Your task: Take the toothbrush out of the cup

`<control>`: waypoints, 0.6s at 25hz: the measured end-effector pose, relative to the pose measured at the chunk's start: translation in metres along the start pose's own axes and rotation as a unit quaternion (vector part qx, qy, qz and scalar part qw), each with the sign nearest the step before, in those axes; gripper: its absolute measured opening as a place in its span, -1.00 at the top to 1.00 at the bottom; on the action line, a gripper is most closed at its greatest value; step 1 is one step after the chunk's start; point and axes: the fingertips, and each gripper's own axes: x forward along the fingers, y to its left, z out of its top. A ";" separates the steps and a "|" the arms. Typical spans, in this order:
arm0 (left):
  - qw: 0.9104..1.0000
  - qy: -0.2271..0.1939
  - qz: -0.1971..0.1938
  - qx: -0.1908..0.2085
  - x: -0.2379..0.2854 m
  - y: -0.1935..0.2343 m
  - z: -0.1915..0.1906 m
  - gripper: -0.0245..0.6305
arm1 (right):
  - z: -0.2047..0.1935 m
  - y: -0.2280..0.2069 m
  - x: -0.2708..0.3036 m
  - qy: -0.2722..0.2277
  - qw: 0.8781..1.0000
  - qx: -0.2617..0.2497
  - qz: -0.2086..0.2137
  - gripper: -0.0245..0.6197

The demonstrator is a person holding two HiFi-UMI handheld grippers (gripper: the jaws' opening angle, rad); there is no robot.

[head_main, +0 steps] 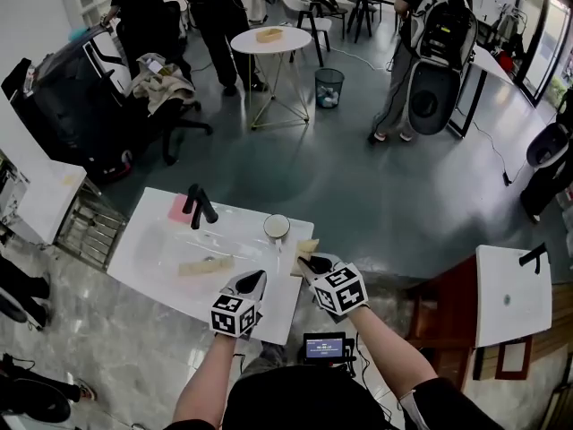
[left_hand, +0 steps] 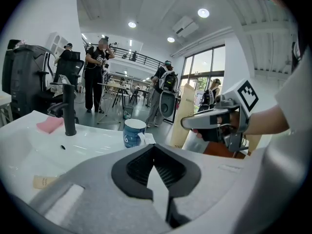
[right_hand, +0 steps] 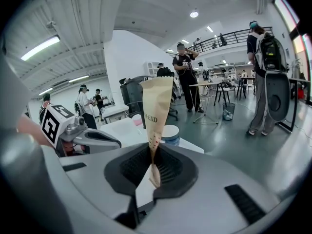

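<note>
Your right claw (right_hand: pixel 152 156) pinches the tan paper toothbrush packet (right_hand: pixel 157 104) by its thin end (left claw (left_hand: pixel 155 165) closed, empty), so it could slip and fall.

A white cup (head_main: pixel 277 228) stands on the white tabletop (head_main: pixel 134 253). A black tap (head_main: pixel 199 206) is to the left of the cup. A pink thing (head_main: pixel 178 210) lies just past the tap. Below the cup and a bit to its right, the right gripper (head_main: pixel 311 263) has a tan packet (head_main: pixel 307 247) at its fingers. The left gripper (head_main: pixel 254 280) is below the cup, apart from it.
</note>
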 end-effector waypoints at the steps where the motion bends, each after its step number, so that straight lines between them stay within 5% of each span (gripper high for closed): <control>1: 1.000 0.000 0.000 0.000 0.000 0.000 0.001 0.89 | 0.001 0.000 0.000 0.000 1.000 0.000 0.000 0.81; 15: 1.000 0.001 -0.005 0.002 0.004 0.001 0.001 0.89 | -0.001 0.002 0.006 0.004 1.000 0.002 0.003 0.81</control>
